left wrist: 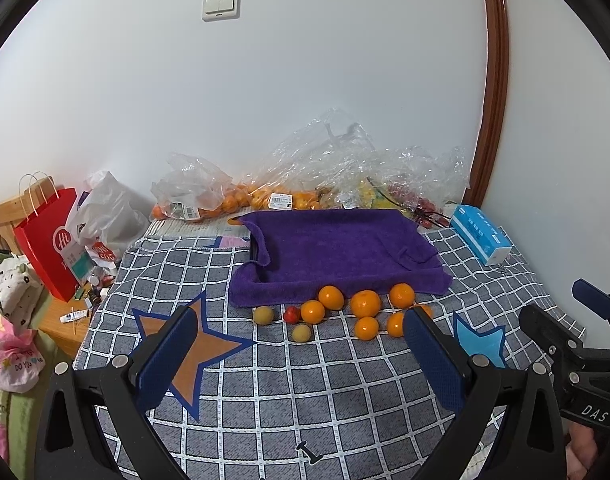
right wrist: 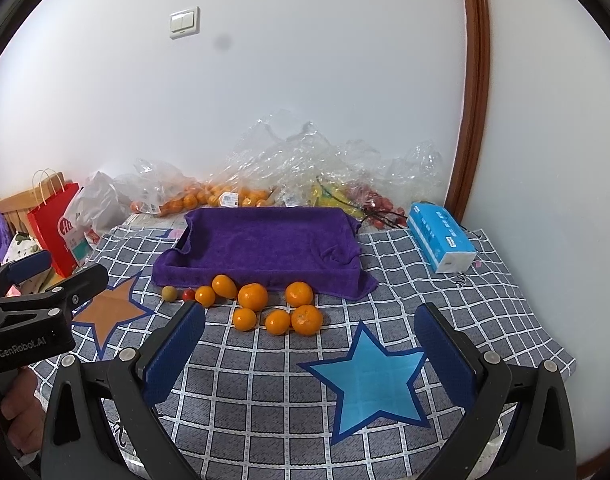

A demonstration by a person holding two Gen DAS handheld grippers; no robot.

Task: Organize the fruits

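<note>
Left wrist view: a loose cluster of round orange mandarins (left wrist: pixel 365 303) lies on the grey checked cloth (left wrist: pixel 305 392), just in front of the near edge of a shallow tray draped in a purple towel (left wrist: pixel 337 248). At the cluster's left end sit a small red cherry tomato (left wrist: pixel 292 314) and two small round yellowish-green fruits (left wrist: pixel 263 315), one nearer the camera. From the right wrist view seven mandarins (right wrist: pixel 252 296) show, the tomato (right wrist: pixel 188 294) and one yellowish fruit (right wrist: pixel 169 293) beside them. The left gripper (left wrist: pixel 301 354) hovers above the cloth with its blue-padded jaws wide apart, holding nothing; the right gripper (right wrist: pixel 311 350) likewise has its jaws spread and empty. Behind the tray, crumpled clear plastic bags (left wrist: pixel 333 168) hold more fruit against the white wall. A blue tissue pack (right wrist: pixel 441 236) lies to the tray's right, a red paper bag (left wrist: pixel 49 240) to its left.
</note>
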